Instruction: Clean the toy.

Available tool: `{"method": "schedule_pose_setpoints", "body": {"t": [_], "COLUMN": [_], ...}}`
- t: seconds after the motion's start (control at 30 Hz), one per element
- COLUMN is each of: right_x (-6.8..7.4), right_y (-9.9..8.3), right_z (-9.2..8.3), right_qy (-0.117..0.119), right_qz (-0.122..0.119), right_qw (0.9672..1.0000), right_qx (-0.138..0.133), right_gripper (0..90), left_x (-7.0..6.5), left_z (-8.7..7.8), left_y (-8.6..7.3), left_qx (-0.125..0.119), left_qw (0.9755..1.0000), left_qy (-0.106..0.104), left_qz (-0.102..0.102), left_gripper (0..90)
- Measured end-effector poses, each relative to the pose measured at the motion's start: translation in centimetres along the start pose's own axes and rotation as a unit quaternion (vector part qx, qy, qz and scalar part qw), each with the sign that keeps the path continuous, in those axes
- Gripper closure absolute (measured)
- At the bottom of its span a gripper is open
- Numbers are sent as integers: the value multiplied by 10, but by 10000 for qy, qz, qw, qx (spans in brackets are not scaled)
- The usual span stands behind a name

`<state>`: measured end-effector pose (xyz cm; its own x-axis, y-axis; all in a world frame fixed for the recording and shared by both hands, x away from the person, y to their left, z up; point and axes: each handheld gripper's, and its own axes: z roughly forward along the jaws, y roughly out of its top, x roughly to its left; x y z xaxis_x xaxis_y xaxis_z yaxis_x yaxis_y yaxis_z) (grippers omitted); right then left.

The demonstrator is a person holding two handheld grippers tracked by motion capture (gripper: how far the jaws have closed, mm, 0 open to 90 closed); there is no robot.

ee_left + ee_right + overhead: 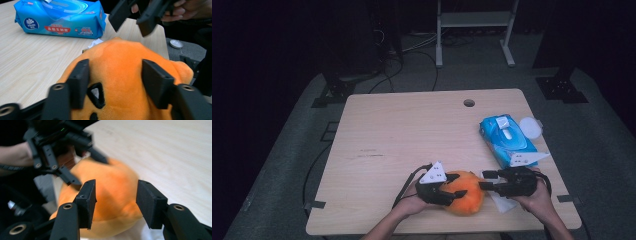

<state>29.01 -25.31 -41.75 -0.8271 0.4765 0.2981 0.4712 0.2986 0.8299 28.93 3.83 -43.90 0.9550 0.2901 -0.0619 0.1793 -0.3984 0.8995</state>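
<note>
In the high view, an orange plush toy [466,192] lies at the lower middle of the frame, near the front edge of the wooden table [412,135]. The left gripper [447,192] is on its left side, and its jaws stand wide around the toy's top. The right gripper [492,182] is at the toy's right, and its jaws are wide too, with nothing between them. A blue pack of wet wipes [507,140] lies in the right part of the frame. A white tissue [504,202] lies under the right gripper.
</note>
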Motion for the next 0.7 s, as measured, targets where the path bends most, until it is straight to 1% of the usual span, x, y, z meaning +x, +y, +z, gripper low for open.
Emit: {"method": "schedule_pose_setpoints", "body": {"t": [0.03,0.13,0.2,0.3,0.47,0.63,0.67,0.7], "right_x": [-1,-6,-8,-10,-11,-13,-13,-13], "right_y": [0,-1,-2,-3,-4,-6,-6,-6], "right_z": [-2,-7,-9,-9,-7,-7,-6,-6], "right_qy": [-67,-129,-165,-175,-196,-202,-204,-208], "right_qz": [50,186,239,301,327,379,386,381], "right_qw": [9999,9993,9989,9986,9985,9982,9982,9982], "right_qx": [-88,-309,-367,-397,-405,-411,-421,-424], "right_gripper": [491,491,491,489,486,485,485,485], "left_x": [0,1,2,3,4,3,3,3], "left_z": [0,-3,-4,-7,-11,-11,-10,-9], "left_y": [1,4,5,6,8,8,8,7], "left_qx": [10,14,-34,-108,-217,-200,-194,-144], "left_qw": [10000,9999,9998,9997,9995,9995,9995,9996], "left_qy": [11,56,83,95,106,157,145,85], "left_qz": [-32,-123,-156,-196,-205,-177,-210,-214], "left_gripper": [493,542,554,566,596,638,644,646]}}
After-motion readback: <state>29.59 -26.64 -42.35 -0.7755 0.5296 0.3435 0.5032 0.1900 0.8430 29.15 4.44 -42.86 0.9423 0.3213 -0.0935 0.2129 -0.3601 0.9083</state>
